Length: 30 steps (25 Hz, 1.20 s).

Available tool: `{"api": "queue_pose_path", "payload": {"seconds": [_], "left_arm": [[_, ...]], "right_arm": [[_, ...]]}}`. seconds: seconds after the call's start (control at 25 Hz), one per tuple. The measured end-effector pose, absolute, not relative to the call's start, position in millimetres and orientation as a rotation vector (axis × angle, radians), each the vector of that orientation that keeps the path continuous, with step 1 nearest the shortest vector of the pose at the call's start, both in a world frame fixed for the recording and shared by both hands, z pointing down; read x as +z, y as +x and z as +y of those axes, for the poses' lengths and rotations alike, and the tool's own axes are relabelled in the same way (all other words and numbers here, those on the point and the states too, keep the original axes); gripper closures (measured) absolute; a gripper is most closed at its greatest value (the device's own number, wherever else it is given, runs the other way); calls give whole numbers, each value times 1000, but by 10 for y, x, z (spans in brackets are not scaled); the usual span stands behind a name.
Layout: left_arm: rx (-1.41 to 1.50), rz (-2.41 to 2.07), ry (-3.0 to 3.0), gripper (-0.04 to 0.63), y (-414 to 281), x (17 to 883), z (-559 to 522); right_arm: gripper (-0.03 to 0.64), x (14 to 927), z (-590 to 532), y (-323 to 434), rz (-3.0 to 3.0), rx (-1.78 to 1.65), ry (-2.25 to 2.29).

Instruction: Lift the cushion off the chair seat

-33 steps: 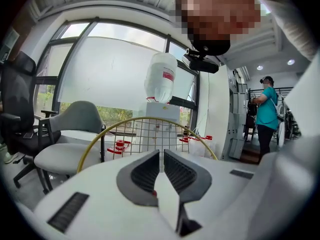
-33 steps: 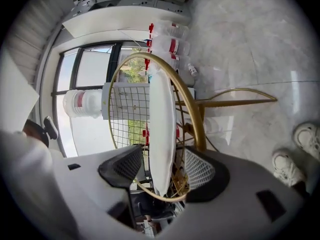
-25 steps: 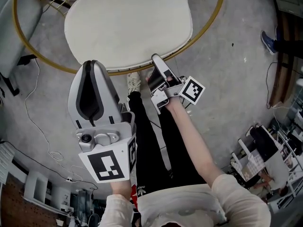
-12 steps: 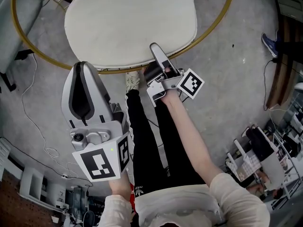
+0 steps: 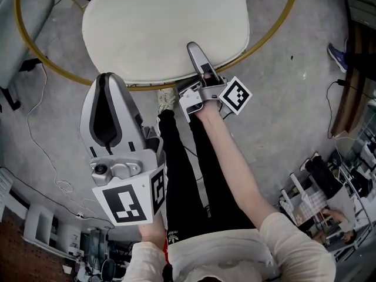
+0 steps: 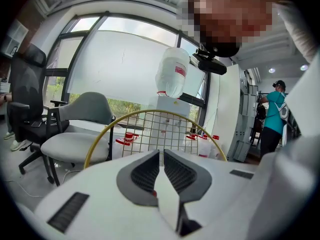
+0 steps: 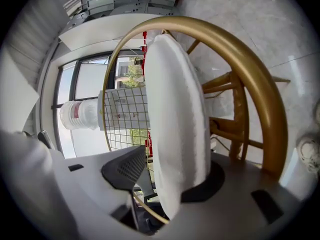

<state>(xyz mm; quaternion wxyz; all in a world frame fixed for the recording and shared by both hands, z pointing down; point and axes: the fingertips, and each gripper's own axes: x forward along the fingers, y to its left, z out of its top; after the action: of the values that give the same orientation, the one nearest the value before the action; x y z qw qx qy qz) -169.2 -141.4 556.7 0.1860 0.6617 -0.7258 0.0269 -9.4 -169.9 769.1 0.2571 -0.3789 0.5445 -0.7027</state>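
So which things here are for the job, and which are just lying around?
For the job: white oval cushion; round gold metal chair frame under it; right gripper, jaws closing around the cushion's edge; left gripper, shut, empty.
Just lying about: grey padded office chair; black office chair; big pale water bottle.

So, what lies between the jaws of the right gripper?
The edge of the white cushion sits inside the right gripper, whose jaws are closing on it; the right gripper view shows this.

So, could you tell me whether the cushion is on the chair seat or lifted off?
On the seat: the cushion lies flat inside the gold rim, its near edge between the right gripper's closing jaws.
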Motion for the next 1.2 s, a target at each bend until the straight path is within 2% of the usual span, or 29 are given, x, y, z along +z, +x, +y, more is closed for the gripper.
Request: {"api": "queue_pose_path", "payload": {"seconds": [0.08, 0.12, 0.16, 0.44, 0.84, 1.2], "left_arm": [[79, -2043, 1858, 557, -1725, 5621, -1452], [81, -2042, 1857, 557, -1730, 5634, -1457], [83, -2040, 1856, 557, -1727, 5635, -1453], [71, -2048, 1858, 557, -1712, 5477, -1399], [-23, -2128, 1911, 557, -1830, 4794, -1500], [-121, -2178, 1968, 557, -1923, 3739, -1473]], "right_arm": [[448, 7751, -1729, -128, 1488, -1922, -1035], [517, 7754, -1735, -141, 1489, -1926, -1022], [534, 7737, -1737, -148, 1484, -1926, -996], [554, 7512, -1738, -113, 1499, -1891, -959], [566, 6824, -1867, -155, 1524, -1809, -928], [569, 5405, -2082, -316, 1574, -1700, -802]]}}
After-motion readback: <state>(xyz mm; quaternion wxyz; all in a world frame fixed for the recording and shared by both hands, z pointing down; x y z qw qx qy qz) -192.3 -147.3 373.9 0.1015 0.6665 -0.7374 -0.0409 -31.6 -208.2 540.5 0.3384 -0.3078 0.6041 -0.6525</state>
